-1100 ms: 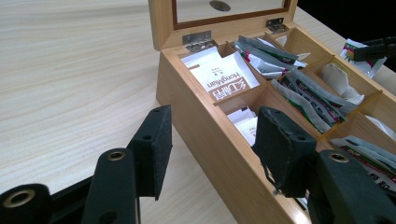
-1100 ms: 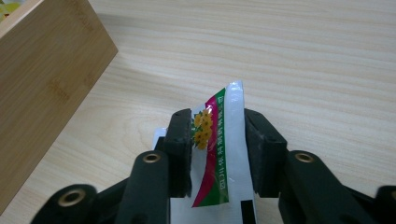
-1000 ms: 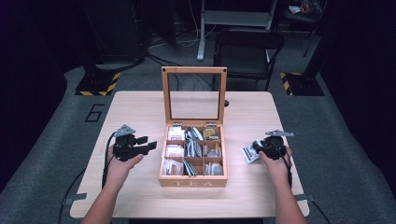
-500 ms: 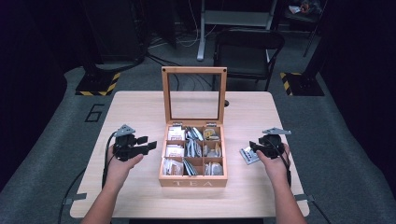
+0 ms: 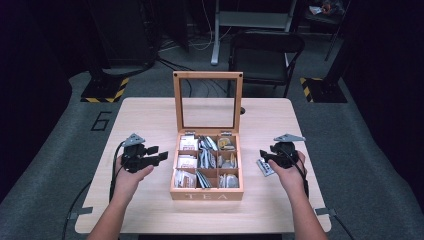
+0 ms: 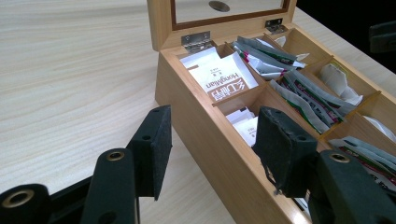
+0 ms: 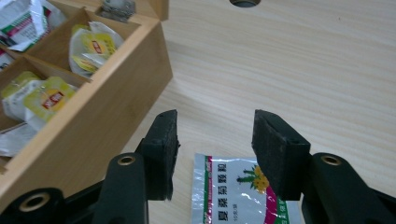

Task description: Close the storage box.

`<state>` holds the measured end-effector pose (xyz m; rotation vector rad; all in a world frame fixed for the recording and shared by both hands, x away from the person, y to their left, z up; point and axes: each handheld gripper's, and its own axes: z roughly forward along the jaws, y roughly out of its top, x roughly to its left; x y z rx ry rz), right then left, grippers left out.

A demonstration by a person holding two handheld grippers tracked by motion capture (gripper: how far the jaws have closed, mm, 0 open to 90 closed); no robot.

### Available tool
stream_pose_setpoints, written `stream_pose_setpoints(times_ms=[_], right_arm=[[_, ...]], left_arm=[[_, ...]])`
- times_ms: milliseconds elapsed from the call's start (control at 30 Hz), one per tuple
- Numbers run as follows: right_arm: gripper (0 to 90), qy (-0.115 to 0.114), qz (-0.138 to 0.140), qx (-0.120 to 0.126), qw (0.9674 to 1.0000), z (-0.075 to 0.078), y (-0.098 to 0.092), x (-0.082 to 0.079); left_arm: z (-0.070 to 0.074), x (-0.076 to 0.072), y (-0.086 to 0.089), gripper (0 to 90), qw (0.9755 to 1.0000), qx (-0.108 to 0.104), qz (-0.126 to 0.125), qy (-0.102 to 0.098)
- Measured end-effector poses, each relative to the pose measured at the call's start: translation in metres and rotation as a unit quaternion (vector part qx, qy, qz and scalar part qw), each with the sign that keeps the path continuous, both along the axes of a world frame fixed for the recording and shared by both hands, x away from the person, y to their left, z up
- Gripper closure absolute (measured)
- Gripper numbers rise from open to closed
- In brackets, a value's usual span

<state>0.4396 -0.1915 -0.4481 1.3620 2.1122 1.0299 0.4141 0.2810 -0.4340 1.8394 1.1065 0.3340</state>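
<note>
A wooden tea box [image 5: 207, 192] stands open in the middle of the table, its glass lid [image 5: 207, 102] upright, its compartments full of tea bags. My left gripper [image 5: 160, 156] hovers open just left of the box; in the left gripper view its jaws straddle the box's left wall [image 6: 205, 135], empty. My right gripper [image 5: 263, 156] is open to the right of the box. A silver tea sachet [image 7: 240, 191] with green print lies flat on the table just below and between its jaws, also seen as the sachet [image 5: 265, 167] in the high view.
The light wooden table [image 5: 150, 115] has free room on both sides and behind the box. A black chair [image 5: 265, 47] stands beyond the far edge. A cable hole [image 7: 243, 2] is in the tabletop behind the box.
The right gripper has drawn back slightly toward the person, and the sachet now lies flat on the table beneath its open jaws. The left gripper has barely moved.
</note>
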Motion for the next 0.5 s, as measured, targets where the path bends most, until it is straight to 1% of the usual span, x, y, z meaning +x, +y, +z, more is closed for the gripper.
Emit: stream_pose_setpoints(times_ms=[67,233,367,433,500], right_arm=[[50.0,-0.006,0.008,-0.004,0.9999,0.005,0.004,0.0],[49.7,-0.01,0.033,-0.01,0.9994,0.016,0.012,0.002],[48.9,-0.013,0.048,-0.001,0.9988,0.023,0.018,0.006],[48.8,-0.011,0.055,0.004,0.9984,0.026,0.022,0.008],[48.3,-0.011,0.061,0.013,0.998,0.029,0.025,0.011]], left_arm=[[0.0,0.0,0.0,45.8,1.0,-0.002,0.002,0.0],[0.001,0.0,0.002,45.2,1.0,-0.003,0.004,-0.001],[0.001,0.0,0.002,44.5,1.0,-0.003,0.007,-0.002],[0.001,0.0,0.002,44.2,0.9999,-0.004,0.01,-0.002],[0.001,0.001,0.002,44.2,1.0,-0.001,0.01,0.0]])
